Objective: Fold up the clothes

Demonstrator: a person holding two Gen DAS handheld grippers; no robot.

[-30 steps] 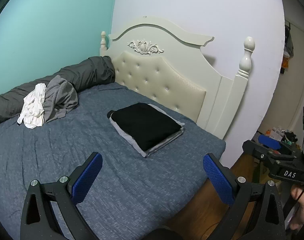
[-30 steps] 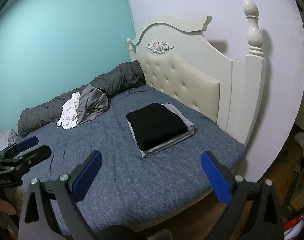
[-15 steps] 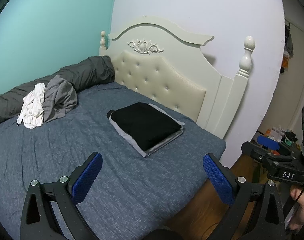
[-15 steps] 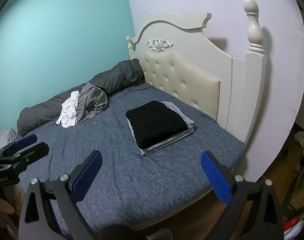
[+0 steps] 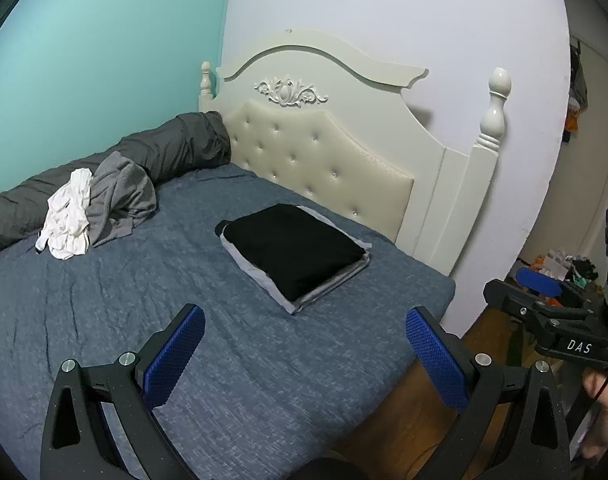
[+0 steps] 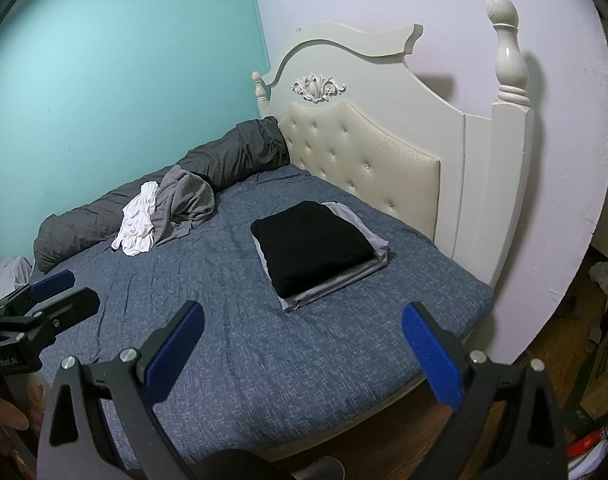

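A folded stack (image 5: 294, 252) (image 6: 317, 246), a black garment on top of grey ones, lies on the blue bed (image 5: 104, 300) (image 6: 240, 344) near the headboard. Farther left a crumpled white garment (image 5: 68, 216) (image 6: 138, 224) and a crumpled grey garment (image 5: 120, 196) (image 6: 184, 204) lie in a heap. My left gripper (image 5: 304, 344) hovers open over the bed's near edge, nothing between its blue pads. My right gripper (image 6: 302, 340) is open too, held off the near corner of the bed and empty. Each gripper shows at the other view's edge.
A rolled dark grey duvet (image 5: 156, 152) (image 6: 232, 160) lines the teal wall. The cream headboard (image 5: 343, 152) (image 6: 383, 152) with posts stands behind the stack. Wooden floor (image 5: 387, 432) and clutter (image 5: 559, 264) lie to the right of the bed.
Both views have drifted slightly; the bed sits a little differently in frame. The grippers stay open and the clothes have not moved.
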